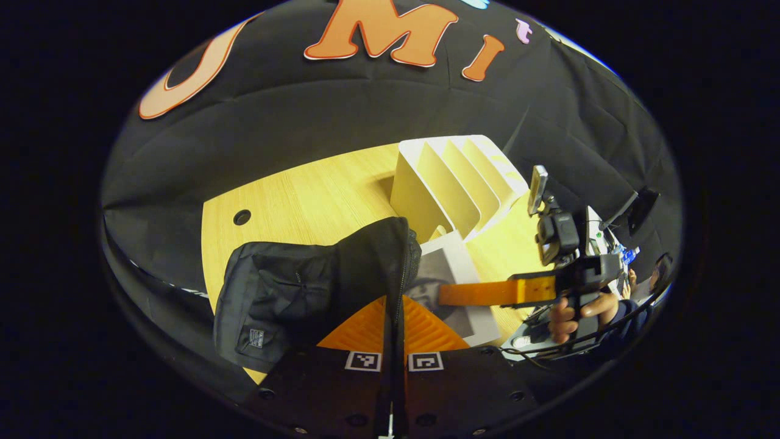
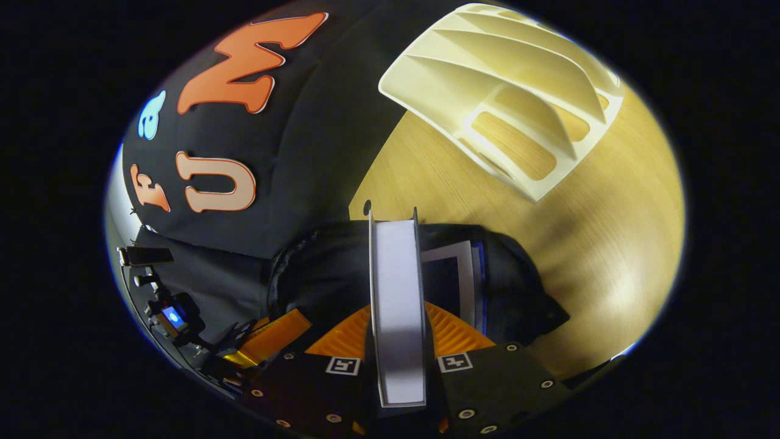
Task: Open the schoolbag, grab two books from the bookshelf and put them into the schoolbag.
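Observation:
The black schoolbag lies on the wooden table. My left gripper is shut on the zipper edge of its raised flap and holds the mouth open. In the left gripper view my right gripper reaches in from the right, held by a hand, with a grey-covered book at the bag's mouth. In the right gripper view that book stands edge-on with my right gripper shut on it, over the open schoolbag. Another book lies inside. The left gripper shows at the lower left.
The white bookshelf stands behind the bag with its slots bare, and appears as the bookshelf at the upper right. A round cable hole sits in the table at the left. Bare table lies right of the bag.

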`<state>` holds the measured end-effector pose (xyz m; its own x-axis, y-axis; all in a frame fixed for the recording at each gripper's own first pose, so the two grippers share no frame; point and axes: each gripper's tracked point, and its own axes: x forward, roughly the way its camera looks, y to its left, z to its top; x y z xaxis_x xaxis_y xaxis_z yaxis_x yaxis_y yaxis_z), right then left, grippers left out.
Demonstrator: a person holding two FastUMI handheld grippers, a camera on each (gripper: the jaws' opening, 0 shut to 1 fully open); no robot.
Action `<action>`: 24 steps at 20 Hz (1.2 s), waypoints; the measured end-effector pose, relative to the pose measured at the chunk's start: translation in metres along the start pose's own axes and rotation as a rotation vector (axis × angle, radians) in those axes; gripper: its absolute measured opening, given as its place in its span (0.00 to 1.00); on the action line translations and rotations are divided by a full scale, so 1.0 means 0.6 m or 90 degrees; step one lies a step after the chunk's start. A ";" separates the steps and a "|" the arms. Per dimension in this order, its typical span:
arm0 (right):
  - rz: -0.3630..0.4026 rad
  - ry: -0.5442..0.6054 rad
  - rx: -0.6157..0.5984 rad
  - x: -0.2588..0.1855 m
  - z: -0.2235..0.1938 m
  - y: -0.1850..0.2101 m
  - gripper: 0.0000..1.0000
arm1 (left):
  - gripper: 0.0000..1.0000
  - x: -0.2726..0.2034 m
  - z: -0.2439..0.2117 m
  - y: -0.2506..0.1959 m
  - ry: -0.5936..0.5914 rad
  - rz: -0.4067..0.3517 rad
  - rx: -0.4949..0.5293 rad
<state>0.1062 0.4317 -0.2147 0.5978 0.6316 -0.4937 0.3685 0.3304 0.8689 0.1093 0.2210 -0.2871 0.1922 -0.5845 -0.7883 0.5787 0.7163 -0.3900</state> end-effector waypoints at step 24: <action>-0.165 0.023 -0.181 0.038 0.016 -0.041 0.78 | 0.29 0.033 0.006 -0.069 -0.043 -0.083 0.016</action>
<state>0.1176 0.4310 -0.2478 0.4828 0.5241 -0.7015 0.2890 0.6608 0.6926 0.0918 0.1785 -0.2849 0.1663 -0.6962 -0.6983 0.6214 0.6239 -0.4740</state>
